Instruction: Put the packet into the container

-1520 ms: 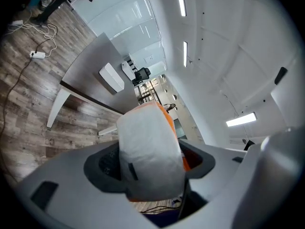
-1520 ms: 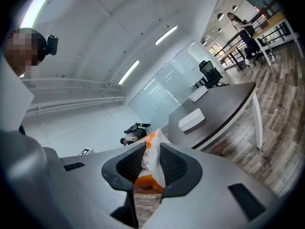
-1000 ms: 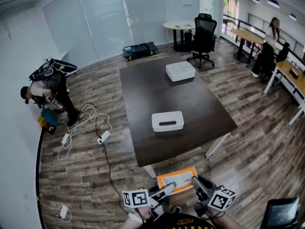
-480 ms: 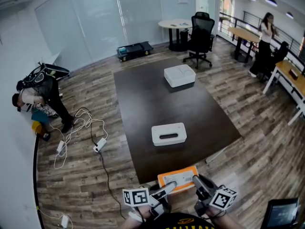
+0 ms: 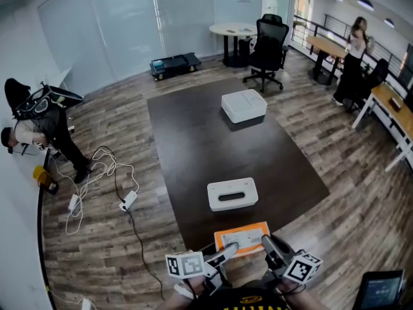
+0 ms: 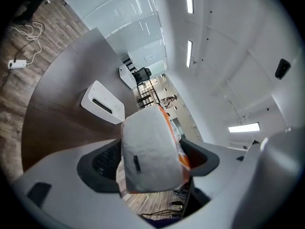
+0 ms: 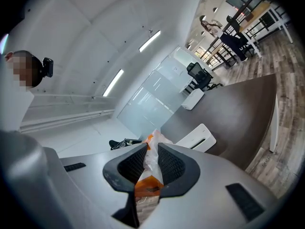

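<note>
The left gripper (image 5: 224, 254) is found with its jaws opening, the bulky end of the packet (image 5: 242, 237) lying loose between them. The packet has been brought over the near edge of the table (image 5: 193, 141), closer to the container (image 5: 232, 194) than a second ago. It is clenched at its seam by the right gripper (image 5: 272, 247), which is judged left to deliver it alone.

- packet (image 5: 241, 238): orange border with a pale, whitish middle. up close in the left gripper view its end is whitish grey with an orange edge
- near container (image 5: 232, 194): white, with a dark slot on top
- far container (image 5: 244, 105): plain white all over
- table (image 5: 193, 147): dark brown, no pattern
- floor (image 5: 97, 257): grey-brown wood planks, streaky grain
- chair (image 5: 270, 34): black
</note>
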A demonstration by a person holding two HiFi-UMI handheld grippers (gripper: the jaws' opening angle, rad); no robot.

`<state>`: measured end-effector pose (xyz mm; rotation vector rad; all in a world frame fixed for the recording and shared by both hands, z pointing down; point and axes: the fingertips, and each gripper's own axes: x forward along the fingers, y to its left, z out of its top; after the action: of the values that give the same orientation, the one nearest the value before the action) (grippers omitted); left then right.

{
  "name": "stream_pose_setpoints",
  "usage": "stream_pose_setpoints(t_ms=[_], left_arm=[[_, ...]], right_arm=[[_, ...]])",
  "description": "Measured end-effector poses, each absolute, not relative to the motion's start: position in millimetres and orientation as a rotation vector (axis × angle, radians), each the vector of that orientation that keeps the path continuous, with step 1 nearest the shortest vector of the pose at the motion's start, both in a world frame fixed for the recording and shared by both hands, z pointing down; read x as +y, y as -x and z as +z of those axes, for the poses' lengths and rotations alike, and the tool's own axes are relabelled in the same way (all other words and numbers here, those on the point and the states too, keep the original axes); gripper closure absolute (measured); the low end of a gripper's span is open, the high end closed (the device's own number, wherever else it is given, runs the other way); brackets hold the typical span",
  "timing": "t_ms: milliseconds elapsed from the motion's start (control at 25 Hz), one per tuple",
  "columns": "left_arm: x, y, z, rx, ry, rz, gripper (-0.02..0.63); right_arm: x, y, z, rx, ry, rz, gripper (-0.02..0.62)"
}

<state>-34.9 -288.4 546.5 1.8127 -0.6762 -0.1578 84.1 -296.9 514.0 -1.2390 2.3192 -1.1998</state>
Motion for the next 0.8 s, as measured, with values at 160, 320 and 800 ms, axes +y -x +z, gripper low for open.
stream_pose_setpoints(t_ms=[160, 320, 800], left_arm=[[-302.8, 40.0, 550.7, -0.676, -1.801, -0.150, 0.231], [-314.8, 38.1, 551.7, -0.670, -1.785, -0.171, 0.231], [-376.7, 11.0, 535.3, -0.587, -1.649, -0.403, 0.232]], right_arm=[[-312.7, -81.2, 512.1, 2.281, 1.249, -1.204, 0.520], [-326.8, -83.5, 513.1, 2.274, 1.232, -1.218, 0.522], [-410.9, -108.9, 513.4, 2.278, 1.034, -1.300, 0.522]])
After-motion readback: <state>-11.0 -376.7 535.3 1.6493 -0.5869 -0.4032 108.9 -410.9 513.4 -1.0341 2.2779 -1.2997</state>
